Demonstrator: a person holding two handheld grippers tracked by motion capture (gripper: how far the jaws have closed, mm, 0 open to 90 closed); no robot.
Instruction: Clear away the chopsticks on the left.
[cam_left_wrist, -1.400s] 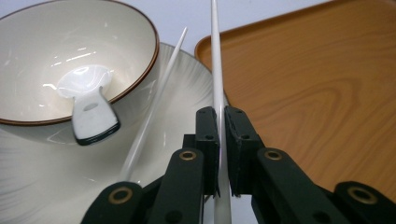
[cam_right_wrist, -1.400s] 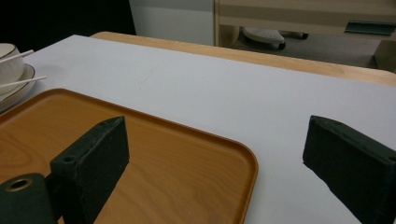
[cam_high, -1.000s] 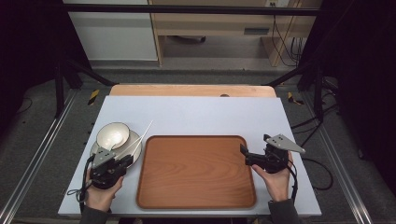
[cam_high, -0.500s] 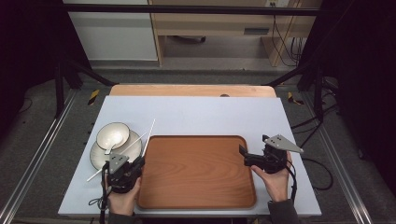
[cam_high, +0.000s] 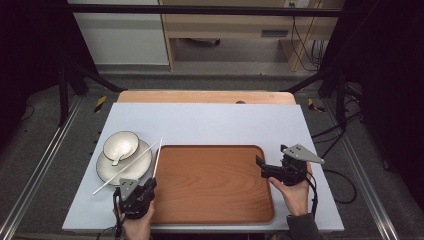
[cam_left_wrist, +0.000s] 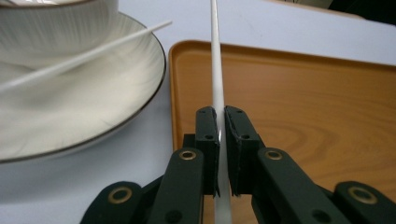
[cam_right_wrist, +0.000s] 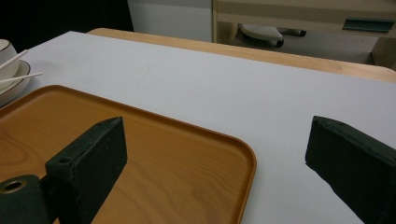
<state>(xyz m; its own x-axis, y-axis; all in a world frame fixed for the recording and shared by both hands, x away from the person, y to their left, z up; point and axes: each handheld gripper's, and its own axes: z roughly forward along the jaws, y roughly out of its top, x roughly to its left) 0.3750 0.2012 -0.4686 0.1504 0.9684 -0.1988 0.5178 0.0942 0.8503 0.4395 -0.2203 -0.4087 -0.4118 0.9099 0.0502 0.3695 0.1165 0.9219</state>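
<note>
I see one white surface (cam_high: 210, 120) carrying one wooden tray (cam_high: 212, 182), one plate (cam_high: 107, 167) with one bowl (cam_high: 121, 145) on it, and two white chopsticks. My left tool (cam_left_wrist: 222, 135) is pinching one chopstick (cam_left_wrist: 215, 60) near its lower end; its long axis runs away from me along the tray's left edge, far tip beside the plate. The second chopstick (cam_high: 125, 167) lies slantwise across the plate. My right tool (cam_right_wrist: 215, 154) is spread wide over the tray's right edge, holding nothing.
</note>
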